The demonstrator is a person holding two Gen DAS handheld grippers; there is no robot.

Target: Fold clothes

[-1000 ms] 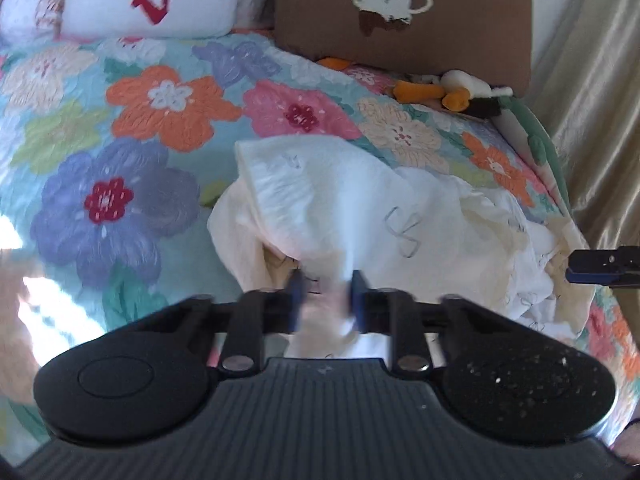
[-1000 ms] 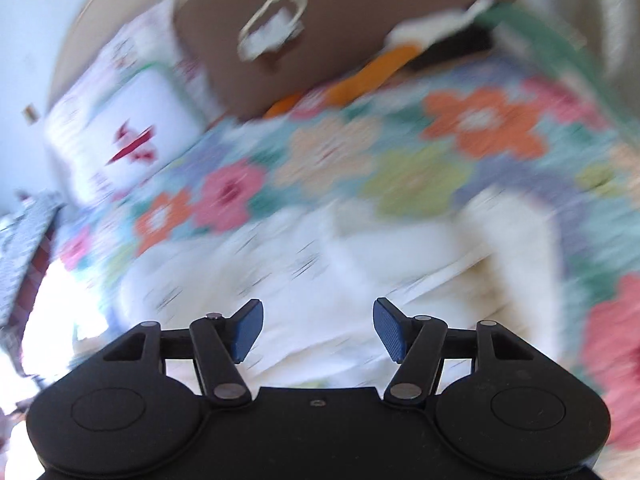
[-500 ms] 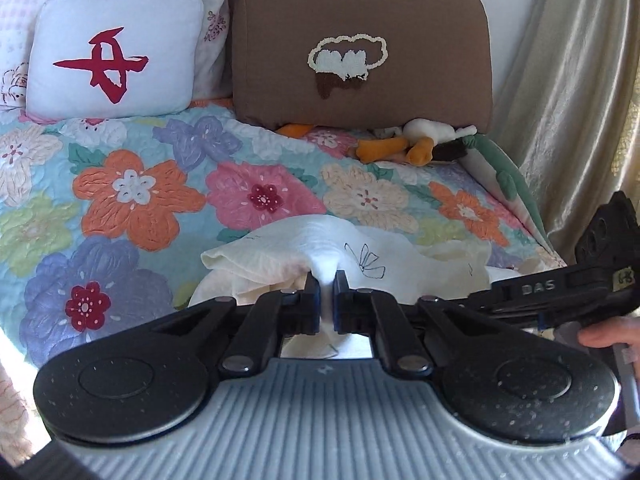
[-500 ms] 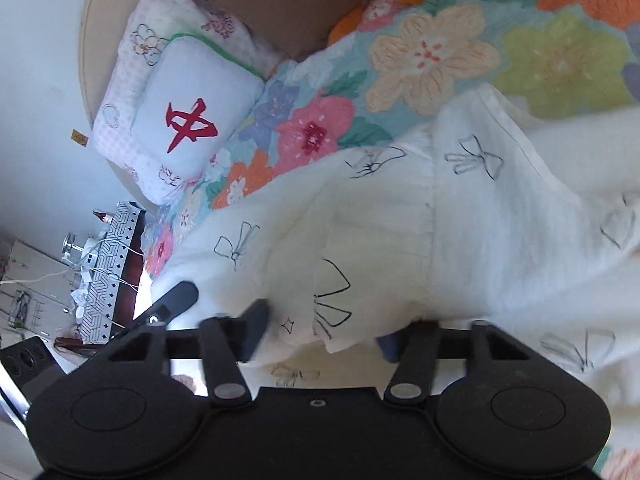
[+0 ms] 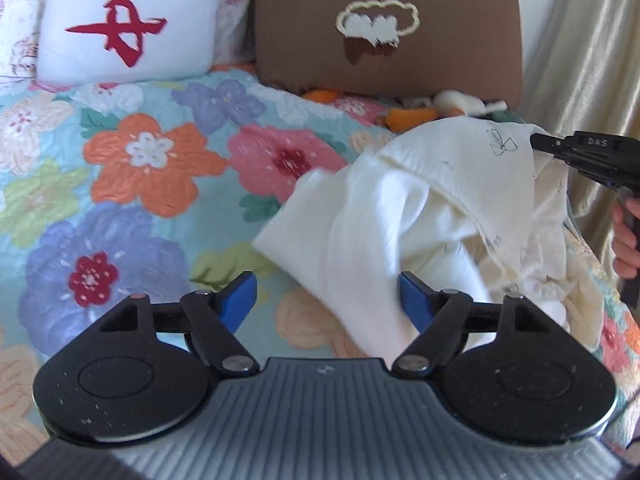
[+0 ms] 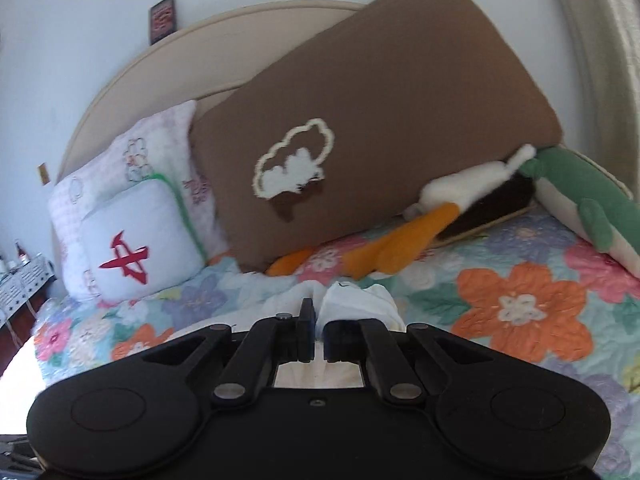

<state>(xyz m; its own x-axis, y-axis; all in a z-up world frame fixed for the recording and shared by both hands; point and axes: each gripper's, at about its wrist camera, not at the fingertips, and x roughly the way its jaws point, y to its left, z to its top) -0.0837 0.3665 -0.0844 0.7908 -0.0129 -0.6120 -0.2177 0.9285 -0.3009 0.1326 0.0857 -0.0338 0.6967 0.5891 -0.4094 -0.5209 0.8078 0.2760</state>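
Your left gripper [image 5: 326, 300] has blue-padded fingers [image 5: 240, 300] on black linkage arms with silver pivot screws, twin black discs and a ribbed grey base, while your right gripper [image 6: 316, 334] is black, lettered "DAS" on its side.

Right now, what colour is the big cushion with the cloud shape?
Brown cushion, clearest in the right wrist view.

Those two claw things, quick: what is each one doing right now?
Left gripper: open, jaws just spread; the white garment lies loose between them.
Right gripper: shut on the white garment, jaws just closed.
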